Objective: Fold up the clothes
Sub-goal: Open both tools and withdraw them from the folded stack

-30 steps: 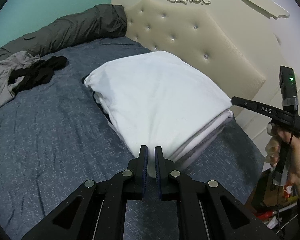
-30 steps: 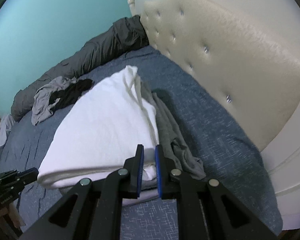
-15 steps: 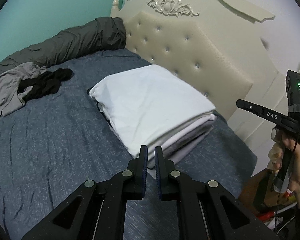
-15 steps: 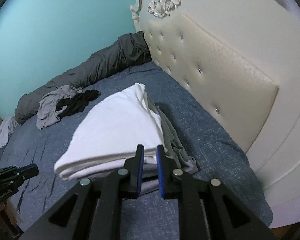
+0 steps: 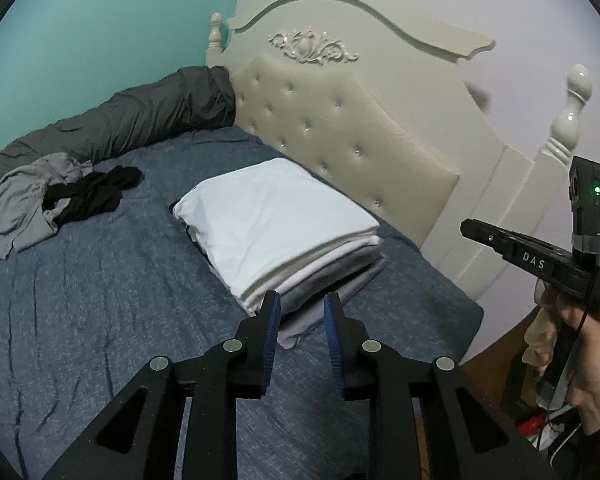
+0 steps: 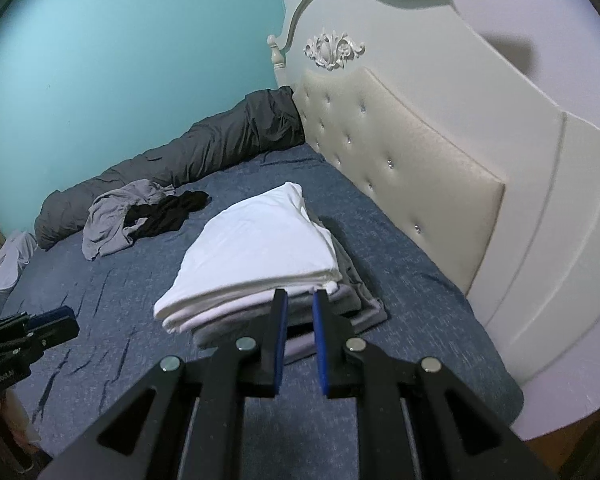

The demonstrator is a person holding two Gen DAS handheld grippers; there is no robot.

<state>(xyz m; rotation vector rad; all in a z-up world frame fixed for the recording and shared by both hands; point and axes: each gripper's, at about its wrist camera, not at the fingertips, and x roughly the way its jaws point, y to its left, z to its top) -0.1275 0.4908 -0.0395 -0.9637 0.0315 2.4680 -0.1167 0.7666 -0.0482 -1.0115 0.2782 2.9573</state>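
My left gripper and right gripper are apart, empty. The folded white stack looks soft and floppy; I'd pinch an edge.

The bed carries a stack of folded clothes near the headboard, a grey garment tangled with a black one, and a rolled dark duvet.

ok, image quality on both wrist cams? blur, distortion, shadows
Left wrist view: strong fisheye bend with dark corner vignette; slight motion smear on the folded white stack; the left gripper is sharp; dim, bluish light. Right wrist view: same barrel distortion curving the headboard; the stack's near edge is smeared; a soft dark shadow on the wall; the right gripper is crisp.
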